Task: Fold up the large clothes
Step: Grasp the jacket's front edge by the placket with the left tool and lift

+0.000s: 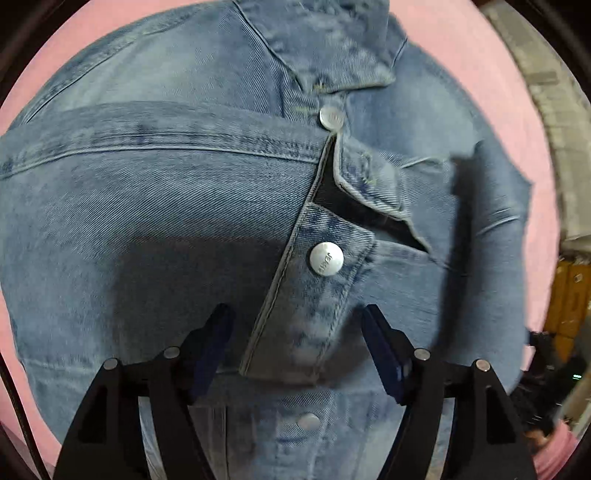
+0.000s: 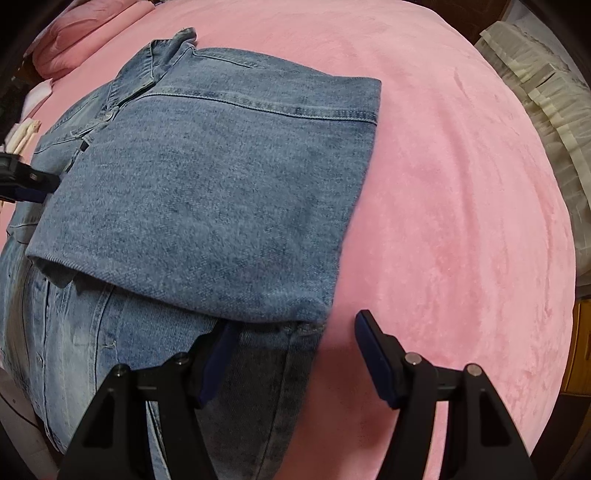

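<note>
A blue denim jacket point(image 1: 147, 206) lies spread on a pink blanket point(image 2: 461, 221). Its collar point(image 1: 332, 48) points away from me, and two metal buttons point(image 1: 326, 258) show on the front placket. My left gripper point(image 1: 297, 328) hangs open just above the placket, whose corner lies loose between its fingers. In the right wrist view, one side of the jacket point(image 2: 207, 192) is folded over onto the front. My right gripper point(image 2: 295, 328) stands open at the near corner of that folded panel, pressing on nothing. The left gripper point(image 2: 26, 181) also shows at the picture's left edge.
A pink pillow point(image 2: 74, 33) lies at the far left of the bed. Pale cream bedding point(image 2: 546, 92) hangs at the right, with yellow wooden furniture point(image 2: 580, 350) below it. A person's pink sleeve point(image 1: 554, 443) shows at the lower right of the left wrist view.
</note>
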Available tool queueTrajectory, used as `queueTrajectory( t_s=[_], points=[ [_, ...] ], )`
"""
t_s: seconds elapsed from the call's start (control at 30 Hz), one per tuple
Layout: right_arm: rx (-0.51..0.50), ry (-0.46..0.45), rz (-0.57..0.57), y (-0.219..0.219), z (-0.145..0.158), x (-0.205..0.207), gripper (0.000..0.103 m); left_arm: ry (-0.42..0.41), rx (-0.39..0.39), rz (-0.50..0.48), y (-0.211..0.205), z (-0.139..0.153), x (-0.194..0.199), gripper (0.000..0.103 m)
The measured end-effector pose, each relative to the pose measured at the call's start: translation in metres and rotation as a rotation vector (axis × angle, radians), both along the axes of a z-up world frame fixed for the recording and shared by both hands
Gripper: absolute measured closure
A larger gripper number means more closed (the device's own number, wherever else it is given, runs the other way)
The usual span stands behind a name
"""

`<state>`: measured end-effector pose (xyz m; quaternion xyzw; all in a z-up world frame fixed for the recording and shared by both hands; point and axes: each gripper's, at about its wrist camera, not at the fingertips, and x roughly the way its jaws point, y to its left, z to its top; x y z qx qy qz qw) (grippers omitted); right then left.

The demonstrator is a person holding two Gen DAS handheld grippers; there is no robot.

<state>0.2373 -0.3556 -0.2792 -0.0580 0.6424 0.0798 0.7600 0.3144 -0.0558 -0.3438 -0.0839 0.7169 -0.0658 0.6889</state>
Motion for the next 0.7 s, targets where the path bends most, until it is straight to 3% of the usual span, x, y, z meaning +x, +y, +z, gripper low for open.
queueTrajectory(
  t_s=[0.07,0.13,0.27,0.37,0.47,0.6,0.7],
  points=[
    [-0.003,-0.005,0.004,0.003,0.001,0.002,0.038,-0.017,0.065,-0.034,-0.011,-0.002,0.0,0.038],
    [-0.005,-0.01,0.002,0.01,0.002,0.009,0.038,-0.077,0.113,-0.108,-0.031,0.002,-0.003,0.062],
    [-0.001,-0.004,-0.024,0.012,0.001,0.016,0.038,-0.107,0.17,-0.165,-0.054,0.007,-0.009,0.085],
    [-0.003,0.001,-0.037,0.013,0.0,0.02,0.038,-0.118,0.154,-0.161,-0.058,0.023,-0.006,0.089],
    [-0.007,0.002,-0.045,0.012,0.0,0.025,0.038,-0.222,0.132,-0.15,-0.054,0.06,-0.004,0.09],
    [-0.01,0.002,-0.065,0.011,0.001,0.029,0.038,-0.348,0.113,-0.067,-0.038,0.112,-0.003,0.091],
    [-0.01,0.01,-0.086,0.007,-0.001,0.029,0.038,-0.404,0.129,0.036,-0.007,0.131,-0.01,0.091]
  ],
)
